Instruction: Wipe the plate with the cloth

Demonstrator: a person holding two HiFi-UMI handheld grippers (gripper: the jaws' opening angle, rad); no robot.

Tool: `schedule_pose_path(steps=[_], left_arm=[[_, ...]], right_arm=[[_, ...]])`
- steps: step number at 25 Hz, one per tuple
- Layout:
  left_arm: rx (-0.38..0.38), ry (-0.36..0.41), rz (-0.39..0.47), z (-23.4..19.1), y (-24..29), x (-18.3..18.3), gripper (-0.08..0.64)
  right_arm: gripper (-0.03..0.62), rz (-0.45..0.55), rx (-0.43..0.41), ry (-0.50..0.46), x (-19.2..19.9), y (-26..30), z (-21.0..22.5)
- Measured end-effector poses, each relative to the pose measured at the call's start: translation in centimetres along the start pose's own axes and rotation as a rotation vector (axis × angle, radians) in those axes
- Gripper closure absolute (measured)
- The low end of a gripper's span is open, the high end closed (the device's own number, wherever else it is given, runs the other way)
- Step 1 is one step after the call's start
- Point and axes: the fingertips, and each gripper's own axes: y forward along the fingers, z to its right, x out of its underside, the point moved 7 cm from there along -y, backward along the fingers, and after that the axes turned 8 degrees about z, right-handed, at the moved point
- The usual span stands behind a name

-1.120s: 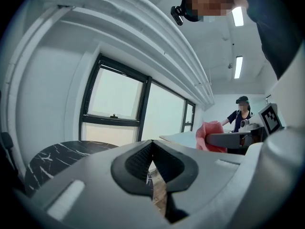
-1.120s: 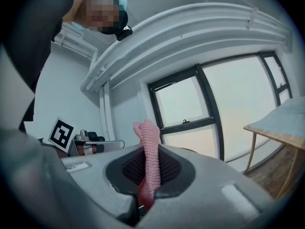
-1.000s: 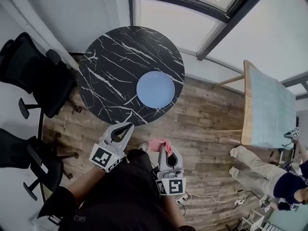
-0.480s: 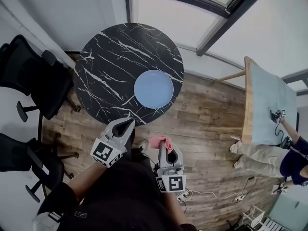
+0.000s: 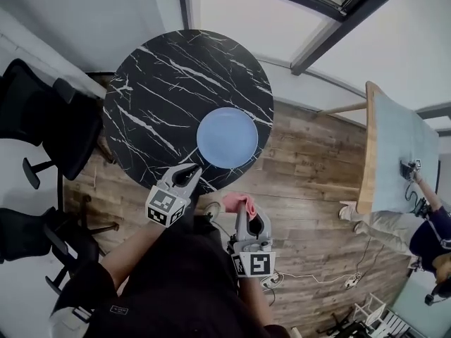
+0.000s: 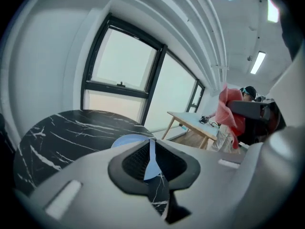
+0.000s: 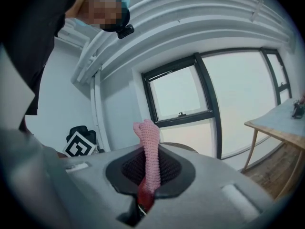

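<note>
A light blue plate [image 5: 227, 137] lies on the round black marble table [image 5: 162, 83], near its front right edge. My left gripper [image 5: 191, 174] hovers at the table's near rim, just short of the plate. Its jaws have just been opening and now stand a narrow slit apart with nothing between them. In the left gripper view the plate [image 6: 125, 140] and the table [image 6: 71, 128] show beyond the left gripper [image 6: 150, 151]. My right gripper [image 5: 241, 211] hangs over the wooden floor, short of the table, shut on a pink knitted cloth [image 5: 234, 203]. In the right gripper view the cloth [image 7: 148, 142] sticks up out of the right gripper [image 7: 147, 178].
Two black office chairs [image 5: 53, 125] [image 5: 28, 238] stand left of the table. A light wooden table [image 5: 394, 146] is at the right, with a person [image 5: 423, 238] beside it. Cables [image 5: 317, 280] lie on the floor at lower right. Windows line the far wall.
My left gripper has moved forward and down to the table's near rim, and its jaws have parted slightly. The right gripper with the cloth has shifted a little toward the table.
</note>
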Motion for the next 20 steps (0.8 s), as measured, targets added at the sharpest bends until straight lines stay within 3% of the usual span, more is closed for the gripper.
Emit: schedule_pose_path(steps=[6,10,14,20], left_arm=[[-0.022,-0.095,-0.123,-4.4,4.0,3.4,0.439],[-0.079,-0.127,-0.188,-7.6,7.0,6.6,0.451],[-0.149,-0.206,-0.252,-10.0,8.8,9.0,0.409],[-0.174,-0.338,-0.313,-12.0,11.5,11.0,0.37]], right_arm=[[0.581,-0.07,0.058,0.001,1.9,3.4,2.4],[0.581,-0.101,0.071,-0.015,4.5,5.9,3.7],[0.581,-0.152,0.062,-0.008,7.1,8.0,4.4],[0.581,-0.186,0.068,0.015,9.7,11.0,5.5]])
